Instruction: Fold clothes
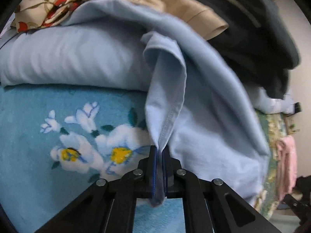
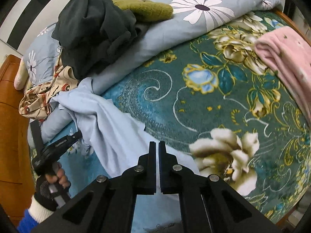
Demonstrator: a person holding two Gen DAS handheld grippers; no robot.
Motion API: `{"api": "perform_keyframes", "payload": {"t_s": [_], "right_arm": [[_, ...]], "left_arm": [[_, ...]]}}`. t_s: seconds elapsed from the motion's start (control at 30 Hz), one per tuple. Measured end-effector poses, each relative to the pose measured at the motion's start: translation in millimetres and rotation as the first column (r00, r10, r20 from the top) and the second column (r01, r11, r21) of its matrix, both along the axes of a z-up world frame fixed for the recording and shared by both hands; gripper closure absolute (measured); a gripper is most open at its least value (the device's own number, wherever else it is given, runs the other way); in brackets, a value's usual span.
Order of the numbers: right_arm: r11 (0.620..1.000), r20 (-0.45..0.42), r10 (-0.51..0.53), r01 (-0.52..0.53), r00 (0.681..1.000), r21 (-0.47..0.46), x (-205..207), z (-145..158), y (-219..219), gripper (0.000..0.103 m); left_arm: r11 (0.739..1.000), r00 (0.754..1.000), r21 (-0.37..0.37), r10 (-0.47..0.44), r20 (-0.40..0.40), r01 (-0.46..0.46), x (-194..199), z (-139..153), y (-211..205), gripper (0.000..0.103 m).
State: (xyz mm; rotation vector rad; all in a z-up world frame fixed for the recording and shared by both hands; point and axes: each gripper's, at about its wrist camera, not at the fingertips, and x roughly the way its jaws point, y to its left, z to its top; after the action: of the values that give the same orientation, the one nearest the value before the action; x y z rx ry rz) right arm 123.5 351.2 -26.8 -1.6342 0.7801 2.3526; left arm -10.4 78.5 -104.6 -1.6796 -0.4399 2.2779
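Your left gripper is clamped on a hemmed edge of the one light blue garment; the cloth is pinched between both pads and runs up from them in a fold. Your right gripper has its jaws together with only a thin slit between them; the same light blue garment lies under and behind the tips, but I can't tell if any cloth is caught in them. From the right wrist you can see the left gripper low at the garment's left edge, held by one gloved hand. The garment is spread loose on the bed, partly on the teal floral blanket and partly on a lighter blue flowered patch. Count of other cloth: one dark pile, one beige patterned piece, one olive knit item, one pink item, one grey-blue daisy quilt.
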Motion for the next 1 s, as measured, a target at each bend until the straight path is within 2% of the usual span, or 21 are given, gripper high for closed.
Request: {"api": "perform_keyframes", "payload": {"t_s": [0.1,0.2,0.3,0.47,0.57,0.67,0.7,0.77,0.83,0.9,1.0], "right_arm": [[1.000,-0.020,0.005,-0.005,1.000,-0.025,4,4,-3,0.101],[0.997,-0.062,0.033,-0.037,0.998,-0.060,5,14,-10,0.101],[0.993,-0.123,0.073,-0.084,0.990,-0.088,5,30,-23,0.101],[0.974,-0.256,0.149,-0.187,0.955,-0.129,13,65,-53,0.101],[0.961,-0.325,0.212,-0.257,0.922,-0.102,24,89,-72,0.101],[0.949,-0.370,0.268,-0.309,0.890,-0.057,39,109,-88,0.101],[0.946,-0.387,0.278,-0.321,0.879,-0.049,45,116,-91,0.101],[0.947,-0.408,0.277,-0.319,0.870,-0.037,56,123,-91,0.100],[0.952,-0.427,0.264,-0.303,0.865,-0.026,68,130,-87,0.097],[0.962,-0.440,0.236,-0.273,0.867,-0.023,82,136,-77,0.094],[0.972,-0.455,0.200,-0.232,0.867,-0.015,103,143,-60,0.087]], "left_arm": [[0.988,0.996,0.145,-0.036,-0.088,0.048,16,43,-7,0.098],[0.942,0.978,0.321,-0.035,-0.208,0.102,39,104,-26,0.098],[0.892,0.951,0.420,-0.031,-0.307,0.165,52,161,-46,0.098],[0.828,0.882,0.497,0.007,-0.471,0.259,88,253,-75,0.099],[0.792,0.820,0.517,0.037,-0.571,0.325,118,300,-90,0.099],[0.755,0.741,0.497,0.023,-0.671,0.427,154,346,-89,0.099],[0.741,0.718,0.491,0.018,-0.696,0.458,164,359,-87,0.099],[0.710,0.691,0.488,0.003,-0.723,0.507,178,373,-76,0.099],[0.707,0.668,0.468,-0.008,-0.744,0.530,179,381,-57,0.098],[0.718,0.690,0.466,-0.027,-0.724,0.517,166,379,-37,0.098],[0.730,0.764,0.482,-0.084,-0.640,0.485,135,358,-4,0.098]]}}
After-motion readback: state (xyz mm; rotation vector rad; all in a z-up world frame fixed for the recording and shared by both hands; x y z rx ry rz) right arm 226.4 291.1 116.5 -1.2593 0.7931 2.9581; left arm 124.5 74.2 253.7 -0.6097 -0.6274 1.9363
